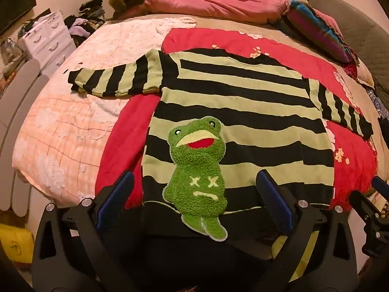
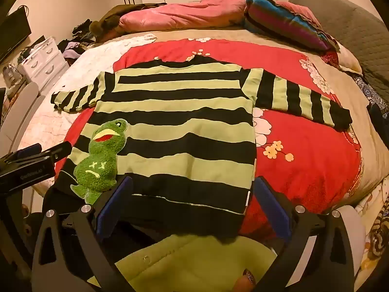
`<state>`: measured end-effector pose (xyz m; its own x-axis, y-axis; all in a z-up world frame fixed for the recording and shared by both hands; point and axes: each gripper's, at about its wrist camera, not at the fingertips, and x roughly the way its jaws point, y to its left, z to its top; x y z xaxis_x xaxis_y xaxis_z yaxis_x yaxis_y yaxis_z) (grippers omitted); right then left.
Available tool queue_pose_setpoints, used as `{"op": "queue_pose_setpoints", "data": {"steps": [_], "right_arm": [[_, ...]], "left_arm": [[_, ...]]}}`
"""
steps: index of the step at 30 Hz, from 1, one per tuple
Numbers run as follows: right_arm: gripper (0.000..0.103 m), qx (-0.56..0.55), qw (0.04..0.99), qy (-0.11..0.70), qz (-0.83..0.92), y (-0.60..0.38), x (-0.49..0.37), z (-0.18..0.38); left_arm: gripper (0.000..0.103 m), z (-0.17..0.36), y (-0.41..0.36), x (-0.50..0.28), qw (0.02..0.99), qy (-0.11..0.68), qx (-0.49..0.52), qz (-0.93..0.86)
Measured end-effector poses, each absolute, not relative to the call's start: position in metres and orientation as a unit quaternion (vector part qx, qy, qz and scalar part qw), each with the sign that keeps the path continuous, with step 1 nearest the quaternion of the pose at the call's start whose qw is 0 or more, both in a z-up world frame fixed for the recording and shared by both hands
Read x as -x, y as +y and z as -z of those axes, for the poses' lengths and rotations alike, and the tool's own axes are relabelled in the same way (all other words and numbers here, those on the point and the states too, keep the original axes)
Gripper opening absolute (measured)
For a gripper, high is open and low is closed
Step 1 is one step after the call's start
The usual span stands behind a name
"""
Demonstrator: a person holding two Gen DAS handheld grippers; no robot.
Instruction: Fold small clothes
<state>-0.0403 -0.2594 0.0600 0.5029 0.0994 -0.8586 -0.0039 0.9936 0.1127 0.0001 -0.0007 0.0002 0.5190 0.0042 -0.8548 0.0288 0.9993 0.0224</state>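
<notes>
**Both claws at the hem of the frog sweater, nothing gripped yet**

The striped sweater lies face up and spread flat on the red floral blanket, sleeves out to either side; its black bottom hem sits right between the fingers of each claw, the collar at the far end ahead of them. The left gripper stands wide open, holding nothing, its blue pads either side of the plush frog patch; the right gripper is equally wide open and empty, just beside the hem's right corner, with the left claw showing at the left edge of its view.

To fold well, I judge each claw should close on a hem corner, taking both layers; lift together and carry evenly toward the collar, or first bring the sleeves across the chest; the bulky frog may resist a crisp crease, so fold around it.

The nearest hem edge disappears under the claw bodies; whether the fingers touch cloth cannot be told; a green fabric below the right claw is cut off and unidentifiable.
</notes>
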Motion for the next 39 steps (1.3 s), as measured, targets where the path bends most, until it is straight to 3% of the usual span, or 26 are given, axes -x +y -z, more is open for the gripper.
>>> {"op": "queue_pose_setpoints", "data": {"steps": [39], "right_arm": [[0.099, -0.048, 0.864, 0.5, -0.026, -0.261, 0.041, -0.059]], "left_arm": [[0.094, -0.008, -0.009, 0.002, 0.879, 0.476, -0.021, 0.012]]}}
